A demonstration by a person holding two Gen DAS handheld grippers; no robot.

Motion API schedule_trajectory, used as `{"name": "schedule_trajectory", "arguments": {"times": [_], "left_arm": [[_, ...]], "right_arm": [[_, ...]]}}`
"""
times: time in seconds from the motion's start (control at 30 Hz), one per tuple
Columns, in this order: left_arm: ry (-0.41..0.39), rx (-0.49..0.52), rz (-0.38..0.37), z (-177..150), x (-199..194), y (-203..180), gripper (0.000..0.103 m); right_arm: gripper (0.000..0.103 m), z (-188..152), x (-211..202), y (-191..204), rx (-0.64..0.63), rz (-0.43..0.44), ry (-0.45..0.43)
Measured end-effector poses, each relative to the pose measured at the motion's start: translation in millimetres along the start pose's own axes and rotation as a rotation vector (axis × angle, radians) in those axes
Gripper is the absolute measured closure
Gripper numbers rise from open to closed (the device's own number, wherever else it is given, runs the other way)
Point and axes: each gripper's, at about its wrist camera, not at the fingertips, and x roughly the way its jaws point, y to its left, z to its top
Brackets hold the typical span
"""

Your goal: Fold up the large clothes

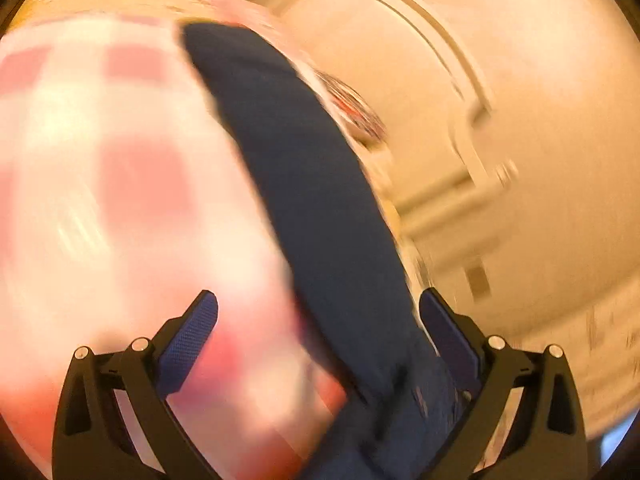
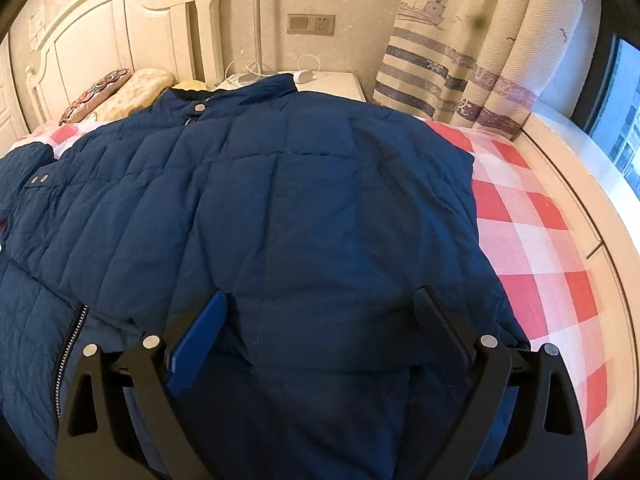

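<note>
On a bed spread with a red-and-white checked sheet [image 2: 532, 240], a dark navy quilted padded jacket [image 2: 280, 200] lies flat, its stand-up collar toward the far headboard and one side folded across the body. Its snap buttons and a zip edge show at the near left. The right tool [image 2: 320, 312] hovers over the jacket's near part with its blue-padded fingers [image 2: 200, 340] spread wide apart; the fabric shows between them, but the pads press on nothing. The white panelled wooden headboard [image 2: 120, 28] stands at the far left, with an embroidered cushion [image 2: 96, 94] and a pale fluffy pillow [image 2: 136, 88] beside it. A white bedside cabinet [image 2: 340, 84] carrying white cables sits behind the collar, a wall socket plate [image 2: 311, 24] above it. A cream curtain with navy stripes and a boat print [image 2: 460, 52] hangs at the far right, next to a window [image 2: 624, 128].

The left wrist view is heavily blurred. The left tool [image 1: 318, 306] is likewise fully parted, gripping nothing, with a long strip of the navy jacket [image 1: 300, 168] running between its fingers and away across the checked sheet [image 1: 100, 168].
</note>
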Motion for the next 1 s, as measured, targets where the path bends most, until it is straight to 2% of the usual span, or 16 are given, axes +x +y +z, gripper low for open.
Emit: {"name": "schedule_trajectory", "arguments": {"times": [0.1, 0.13, 0.3, 0.33, 0.37, 0.4, 0.43, 0.47, 0.5, 0.57, 0.7, 0.8, 0.9, 1.0], "left_arm": [[-0.053, -0.112, -0.005, 60, 8, 41, 0.009], [-0.056, -0.118, -0.006, 75, 12, 46, 0.009], [0.014, -0.07, -0.006, 134, 55, 45, 0.014], [0.022, -0.06, 0.005, 139, 57, 47, 0.019], [0.029, -0.051, 0.019, 142, 63, 44, 0.026], [0.052, -0.042, 0.017, 142, 70, 41, 0.065], [0.079, -0.052, 0.014, 143, 74, 41, 0.097], [0.076, -0.067, 0.009, 140, 72, 40, 0.098], [0.031, -0.058, -0.011, 136, 64, 33, 0.1], [-0.065, 0.073, -0.066, 119, 39, -7, 0.1], [-0.076, 0.341, -0.236, 54, 1, -105, 0.1], [0.024, 0.594, -0.387, -33, -13, -189, 0.1], [0.137, 0.745, -0.451, -116, -6, -235, 0.1], [0.246, 0.875, -0.454, -207, 15, -261, 0.096]], "right_arm": [[0.012, -1, -1, 1, -0.002, -0.005, -0.002], [0.012, -2, -3, 3, -0.002, -0.006, -0.003], [0.012, -2, -3, 2, -0.002, -0.005, -0.003], [0.012, -1, -2, 2, -0.002, -0.004, -0.003], [0.012, -2, -2, 2, -0.001, -0.004, -0.003], [0.012, -1, -2, 2, -0.001, -0.003, -0.004], [0.012, -1, -2, 2, 0.0, -0.002, -0.005], [0.012, -1, -2, 1, 0.001, -0.001, -0.004], [0.012, -1, -3, 2, 0.002, 0.0, -0.004], [0.012, -2, -4, 3, 0.002, -0.001, -0.004], [0.012, -1, -4, 2, 0.003, 0.002, -0.006], [0.012, -2, -6, 3, 0.008, 0.009, -0.012], [0.012, -2, -8, 0, 0.021, 0.021, -0.021], [0.012, -2, -7, -3, 0.035, 0.037, -0.022]]}}
